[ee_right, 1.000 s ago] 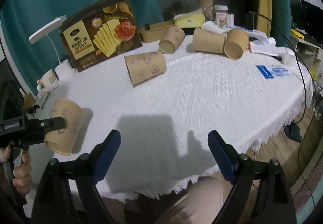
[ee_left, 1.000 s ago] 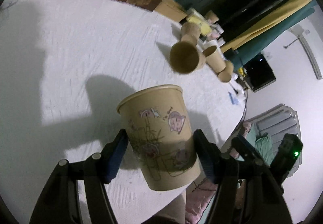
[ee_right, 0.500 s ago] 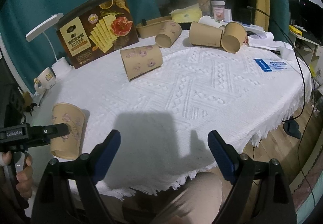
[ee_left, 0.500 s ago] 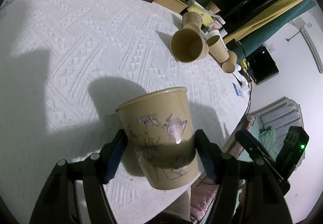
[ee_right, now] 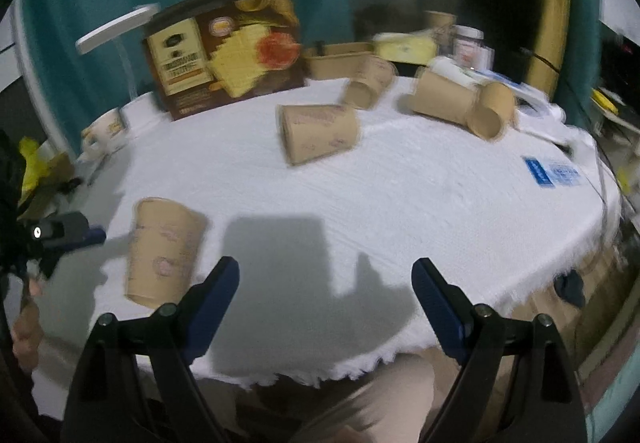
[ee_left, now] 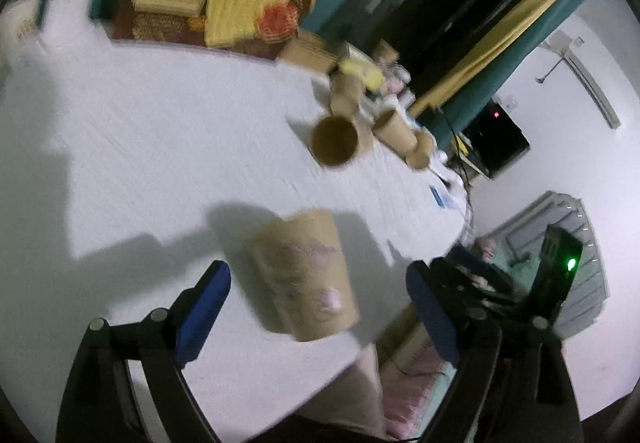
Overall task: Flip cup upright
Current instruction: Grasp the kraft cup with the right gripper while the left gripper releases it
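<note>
A tan paper cup [ee_left: 308, 275] with pink cartoon prints stands mouth up on the white tablecloth [ee_left: 140, 131], near the table's front edge. My left gripper [ee_left: 316, 275] is open. Its jaws have just been opening, and the cup is between the blue pads with a gap on each side. In the right wrist view the same cup [ee_right: 162, 247] is at the lower left, with a left gripper fingertip [ee_right: 82, 233] just left of it. My right gripper [ee_right: 325, 269] hangs open and empty over the cloth's front edge. Both views are motion-blurred.
Several more tan cups lie on their sides farther back, one mid-table [ee_right: 320, 133] and others near the rear right [ee_right: 444, 99]. A brown cracker box [ee_right: 224, 47], a white lamp [ee_right: 116, 27] and a mug [ee_right: 106, 131] stand at the back left. A blue card [ee_right: 550, 171] lies right.
The left jaws spread apart and let go of the cup, which now stands free on the cloth. The left gripper drew back and up. The right gripper rose a little.
</note>
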The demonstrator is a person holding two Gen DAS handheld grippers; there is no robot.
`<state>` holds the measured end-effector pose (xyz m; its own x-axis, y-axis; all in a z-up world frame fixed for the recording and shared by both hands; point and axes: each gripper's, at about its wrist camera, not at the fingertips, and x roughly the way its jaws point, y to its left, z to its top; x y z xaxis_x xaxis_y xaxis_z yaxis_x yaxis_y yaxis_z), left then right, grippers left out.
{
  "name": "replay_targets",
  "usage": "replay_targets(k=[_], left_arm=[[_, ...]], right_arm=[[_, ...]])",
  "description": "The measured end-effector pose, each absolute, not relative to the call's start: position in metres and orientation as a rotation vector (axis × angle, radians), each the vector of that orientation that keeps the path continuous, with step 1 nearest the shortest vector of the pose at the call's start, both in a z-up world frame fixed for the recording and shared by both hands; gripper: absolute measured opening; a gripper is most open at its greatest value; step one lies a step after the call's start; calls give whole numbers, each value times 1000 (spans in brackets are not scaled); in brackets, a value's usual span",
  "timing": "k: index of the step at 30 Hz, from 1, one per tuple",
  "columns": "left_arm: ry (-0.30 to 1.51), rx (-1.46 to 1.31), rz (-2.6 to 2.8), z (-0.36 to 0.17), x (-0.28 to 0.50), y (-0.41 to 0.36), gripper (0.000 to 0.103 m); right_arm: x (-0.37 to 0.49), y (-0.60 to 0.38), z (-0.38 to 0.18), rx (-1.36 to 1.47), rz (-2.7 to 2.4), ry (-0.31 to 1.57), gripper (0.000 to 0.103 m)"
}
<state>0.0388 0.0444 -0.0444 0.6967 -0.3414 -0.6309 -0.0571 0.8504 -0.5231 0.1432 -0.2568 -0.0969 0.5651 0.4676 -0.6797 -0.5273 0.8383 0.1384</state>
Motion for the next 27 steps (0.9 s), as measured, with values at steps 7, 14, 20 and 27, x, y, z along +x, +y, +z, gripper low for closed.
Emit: replay_targets(k=[7, 14, 20, 27], left_arm=[[714, -495, -16, -50, 0, 82, 89], [686, -501, 60, -62, -26, 103, 89], [678, -470, 93, -66, -40, 112, 89], [685, -478, 75, -71, -42, 112, 89]], right_arm=[[160, -190, -85, -117, 849, 969, 87], [174, -119, -97, -192, 932, 1165, 87], [187, -92, -117, -236, 915, 1284, 86], [201, -77, -131, -292, 926, 1359, 65]])
